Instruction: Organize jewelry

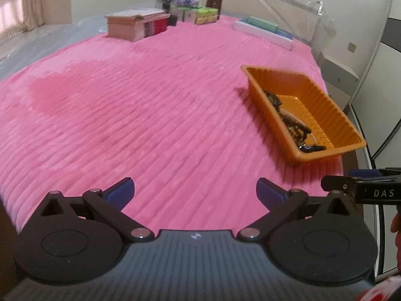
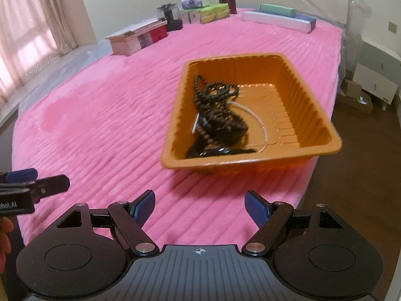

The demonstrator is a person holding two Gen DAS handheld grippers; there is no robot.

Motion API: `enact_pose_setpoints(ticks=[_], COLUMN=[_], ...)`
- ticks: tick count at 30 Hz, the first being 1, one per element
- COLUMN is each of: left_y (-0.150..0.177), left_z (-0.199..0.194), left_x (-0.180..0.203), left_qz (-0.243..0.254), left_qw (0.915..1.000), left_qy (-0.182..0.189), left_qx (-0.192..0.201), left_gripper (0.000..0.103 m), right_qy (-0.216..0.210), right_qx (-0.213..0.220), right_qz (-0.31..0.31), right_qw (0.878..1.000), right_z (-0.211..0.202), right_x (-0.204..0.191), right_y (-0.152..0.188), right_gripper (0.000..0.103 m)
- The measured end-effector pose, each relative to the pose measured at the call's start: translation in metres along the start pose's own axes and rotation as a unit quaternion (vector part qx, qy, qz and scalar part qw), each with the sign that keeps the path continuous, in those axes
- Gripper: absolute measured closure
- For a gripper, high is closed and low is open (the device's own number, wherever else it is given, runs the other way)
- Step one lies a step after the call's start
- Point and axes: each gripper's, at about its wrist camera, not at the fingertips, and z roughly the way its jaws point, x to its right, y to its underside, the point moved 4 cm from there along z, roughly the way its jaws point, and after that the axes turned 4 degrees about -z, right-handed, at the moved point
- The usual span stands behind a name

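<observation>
**Left wrist view and right wrist view: both tools empty, jewelry gathered in the tray**

Left wrist view: the left tool (image 1: pixel 195 192) hangs over the near part of a bed covered by a pink ribbed blanket (image 1: pixel 140 105). Its blue pads are spread wide with nothing but blanket between them. The orange tray (image 1: pixel 323 95) sits toward the bed's right edge, well apart from this tool, and dark beaded jewelry (image 1: pixel 292 120) lies along its inner left wall. At the right border the tip of the other tool shows, beside the bed's near right corner. Along the far edge of the bed stand a pink box (image 1: pixel 135 26), some small cartons (image 1: pixel 198 12) and a long white box (image 1: pixel 263 33). No loose jewelry can be seen on the blanket from here.

Right wrist view: the right tool (image 2: pixel 199 209) points down at the blanket just in front of the tray's near rim. Its pads stand apart and hold nothing. The tray fills the middle of the picture, close to the bed's right edge, with a heap of dark bead strings and a thin pale chain (image 2: pixel 253 113) resting on its floor. The picture is somewhat blurred, so single pieces are hard to separate.

Judged from this, the gathering step looks finished or nearly so: the pieces seen are all in the tray and both tools are free. The next move would call for checking the blanket for leftovers, or else for reaching into the tray to pick one strand from the tangle, which needs a careful, narrow pinch so that neighbouring strings are not dragged along.
</observation>
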Motion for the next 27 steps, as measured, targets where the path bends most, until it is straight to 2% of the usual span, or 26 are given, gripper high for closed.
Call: enact_pose_setpoints(ticks=[3,11,27], left_y=[0.006,0.017,0.017], left_z=[-0.006,-0.018,-0.017], left_x=[-0.003,-0.004,0.001], left_qz=[-0.008,-0.026,-0.022], left_qw=[0.9999,0.9995,0.9996], left_qy=[0.006,-0.009,-0.016], left_qx=[-0.009,-0.013,-0.01], left_gripper=[0.001,0.001,0.0], right_qy=[0.002,0.001,-0.008], right_qx=[-0.001,0.011,0.009], right_qz=[-0.008,-0.027,-0.043], right_qw=[1.0,1.0,0.999], right_z=[-0.003,-0.006,-0.003], right_x=[-0.009,-0.025,-0.037], right_y=[0.007,0.006,0.008], right_gripper=[0.025,0.025,0.025])
